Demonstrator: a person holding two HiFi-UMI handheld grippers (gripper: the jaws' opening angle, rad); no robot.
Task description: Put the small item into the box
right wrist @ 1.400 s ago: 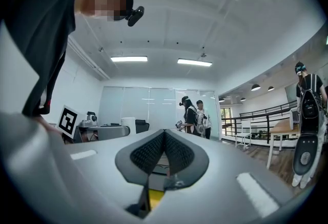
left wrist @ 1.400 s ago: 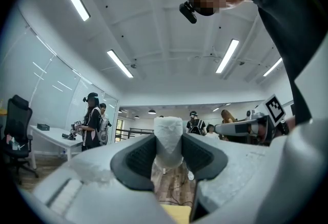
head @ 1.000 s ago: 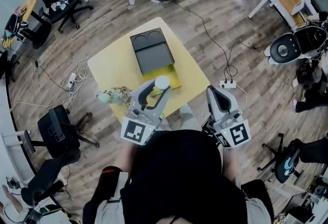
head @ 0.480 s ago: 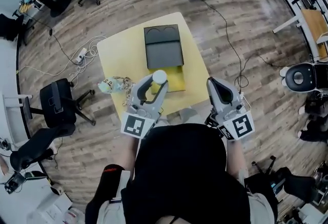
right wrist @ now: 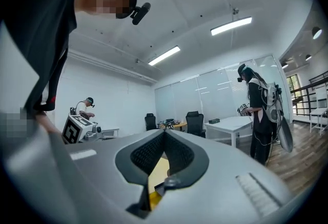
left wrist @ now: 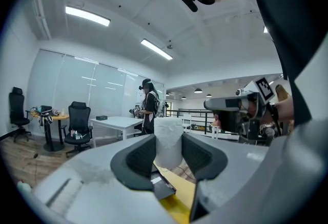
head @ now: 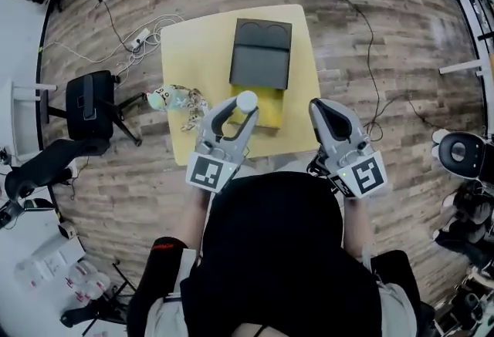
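The left gripper [head: 239, 108] had its fingers closed on the small item [head: 246, 101], a white, rounded piece clamped upright between the two dark pads, with its top standing above them. From the head view, the item hung over the near end of the yellow table [head: 193, 42]. It was above a brighter yellow piece [head: 270, 113] that lay against the near edge of the dark grey box [head: 261, 58]. The item was not inside the box. The box's top showed two rounded hollows along its far edge. The right gripper [head: 324, 108] was held beside the left one, near the table's near right corner. Its fingers were pressed together at the tips with nothing between them. Each gripper carried a cube [head: 210, 173] with a black-and-white square marker, a blocky pattern rather than letters. A pale, speckled soft toy [head: 176, 99] lay at the table's left edge, well apart from the box. A black office chair [head: 89, 104] stood on the wooden floor to the left, and a white power strip [head: 143, 36] lay beyond it. In the left gripper view, a person [left wrist: 148, 105] stood by a white desk [left wrist: 118, 123] in the background.
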